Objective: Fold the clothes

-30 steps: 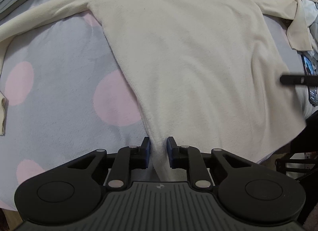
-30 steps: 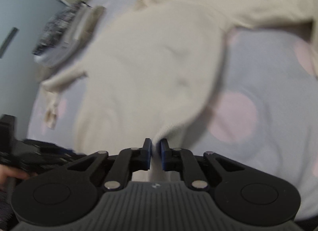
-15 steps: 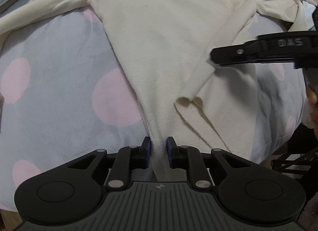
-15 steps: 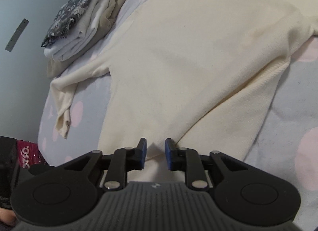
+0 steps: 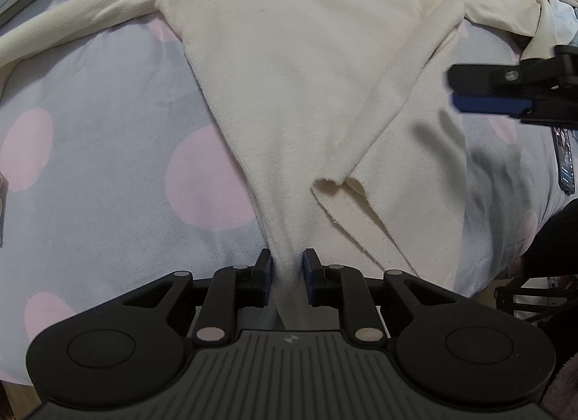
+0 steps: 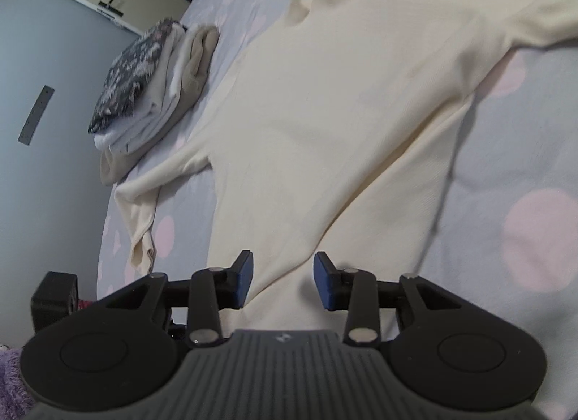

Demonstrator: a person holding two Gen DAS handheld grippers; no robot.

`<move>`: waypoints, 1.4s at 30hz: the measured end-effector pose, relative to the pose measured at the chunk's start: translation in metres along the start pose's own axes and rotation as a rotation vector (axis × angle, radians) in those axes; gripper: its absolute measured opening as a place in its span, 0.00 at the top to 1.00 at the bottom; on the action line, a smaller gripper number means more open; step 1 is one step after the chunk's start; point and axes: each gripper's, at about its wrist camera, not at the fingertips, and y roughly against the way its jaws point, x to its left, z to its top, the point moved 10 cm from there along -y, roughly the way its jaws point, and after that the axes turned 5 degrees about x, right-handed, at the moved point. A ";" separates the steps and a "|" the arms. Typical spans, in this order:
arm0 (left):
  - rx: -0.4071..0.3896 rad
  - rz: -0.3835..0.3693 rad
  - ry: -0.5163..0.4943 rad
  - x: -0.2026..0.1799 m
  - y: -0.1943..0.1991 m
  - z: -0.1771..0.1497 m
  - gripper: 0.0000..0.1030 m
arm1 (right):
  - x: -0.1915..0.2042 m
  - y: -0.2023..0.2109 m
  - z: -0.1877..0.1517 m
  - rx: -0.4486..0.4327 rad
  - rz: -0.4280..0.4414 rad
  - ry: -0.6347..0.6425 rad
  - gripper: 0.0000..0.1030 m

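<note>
**Left claw pinches hem; right claw spreading above the cloth**

Left claw [image 5: 287,271]: blue pads clamped on a bunched corner of the cream knit long-sleeved sweater [image 5: 300,58], at its bottom edge nearest the camera. Cloth runs taut up from the pinch.

Right claw [image 6: 283,277]: jaws opening, pads well apart. Sweater fabric lies below and between them, but neither pad presses on it. Same claw shows in the left view at the right edge [image 5: 505,91], hovering above the bed.

Sweater lies spread on the grey fleece bedspread with pink polka dots [image 5: 108,131]. Its right side panel is folded inward over the body, hem corner [image 5: 339,185] turned up and lying on top. One sleeve [image 6: 141,203] trails off toward the bed edge; the other stretches away at far right of the right view.

Beyond: stack of folded clothes, dark patterned piece on top [image 6: 151,84], near the far bed edge. A dark phone [image 5: 565,159] lies at the bed's right side.
</note>
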 end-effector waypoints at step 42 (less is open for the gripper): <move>0.006 0.014 -0.023 -0.007 0.000 -0.002 0.85 | -0.055 0.009 -0.057 0.197 -0.288 0.209 0.55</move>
